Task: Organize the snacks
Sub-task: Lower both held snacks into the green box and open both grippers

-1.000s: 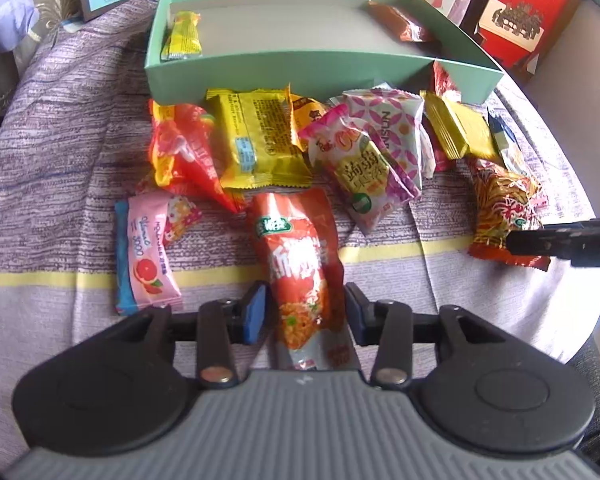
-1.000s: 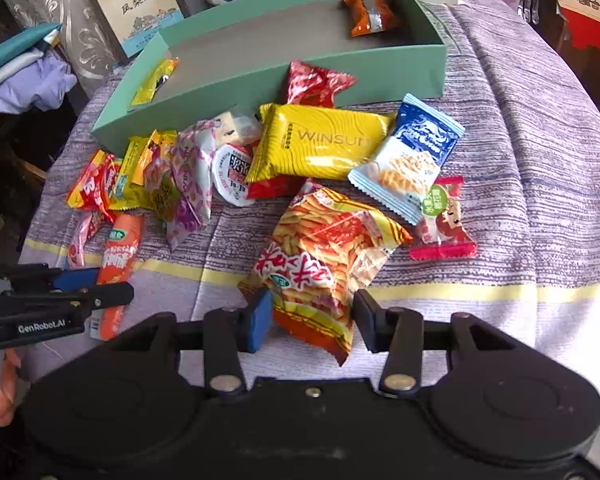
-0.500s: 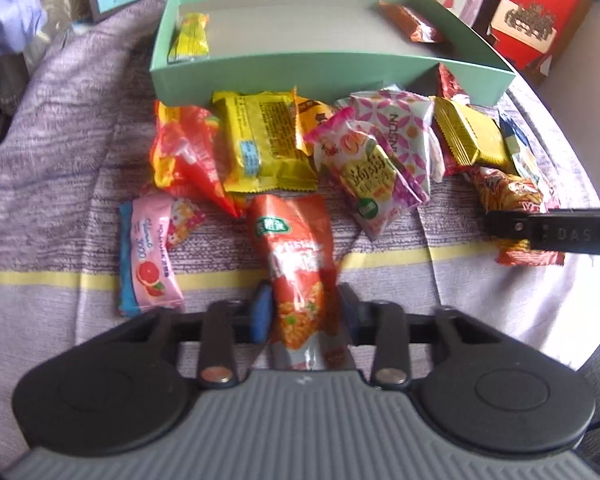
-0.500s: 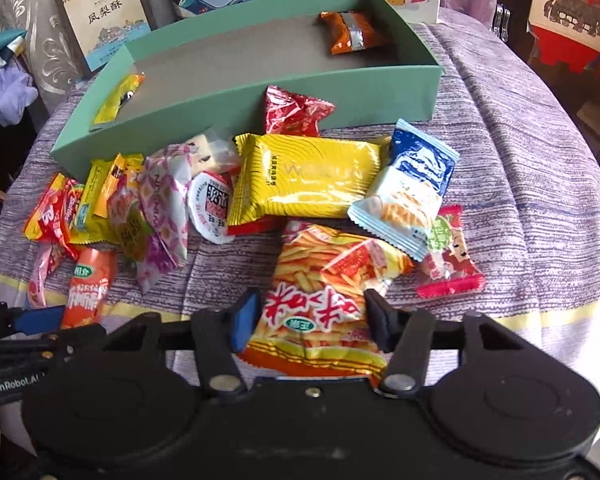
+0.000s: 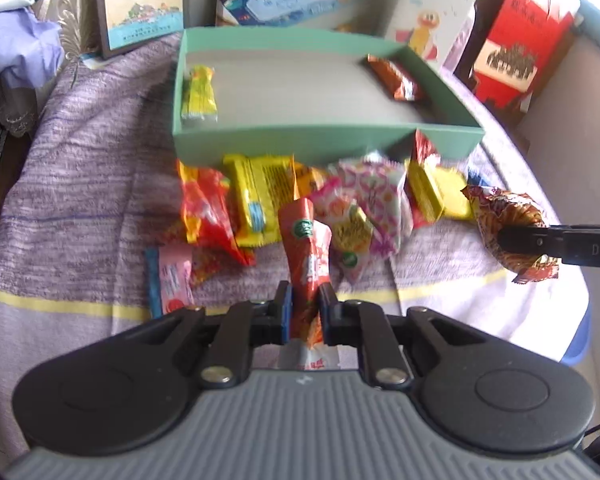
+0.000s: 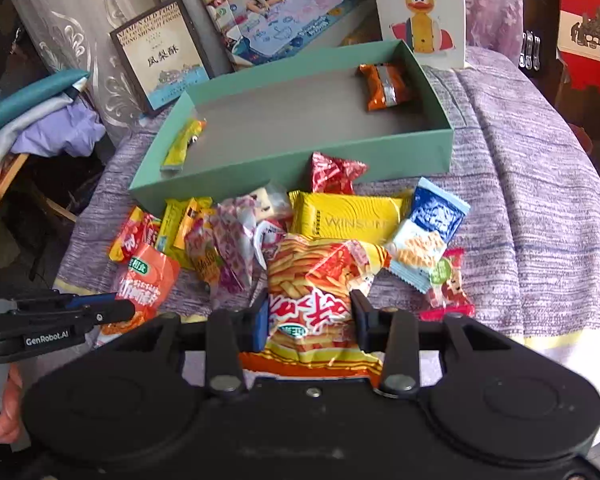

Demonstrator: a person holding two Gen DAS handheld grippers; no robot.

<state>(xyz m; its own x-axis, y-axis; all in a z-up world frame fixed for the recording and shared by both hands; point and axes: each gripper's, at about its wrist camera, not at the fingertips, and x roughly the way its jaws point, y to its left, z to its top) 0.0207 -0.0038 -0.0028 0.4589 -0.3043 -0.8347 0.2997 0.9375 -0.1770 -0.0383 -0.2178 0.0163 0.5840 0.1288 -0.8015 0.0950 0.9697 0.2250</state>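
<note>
While both tools are occupied, each carries one snack clear of the pile. The left tool [image 5: 304,312] is closing its jaws narrowly on the lower end of an orange sachet [image 5: 306,244], which stands up between the pads, pinched thin at the grip; holding it by one end leaves its length free to be lowered into a container. The right tool [image 6: 309,320] is also closing, its jaws set wider across a puffed fries packet [image 6: 316,292], the pads pressing its crumpled sides; in the left wrist view the same packet hangs off the cloth. The remaining snacks [image 6: 344,216] lie in a loose row on the purple cloth [image 6: 532,184] covering the counter, just in front of the green box [image 6: 292,160]. That box is nearly bare, with a yellow bar [image 6: 182,146] at its left end and an orange pack [image 6: 384,86] at its right, which suggests sorting by side. Judgement: the lift is in hand, delivery to the box remains. The air-filled packet may slip if the squeeze is light.
</note>
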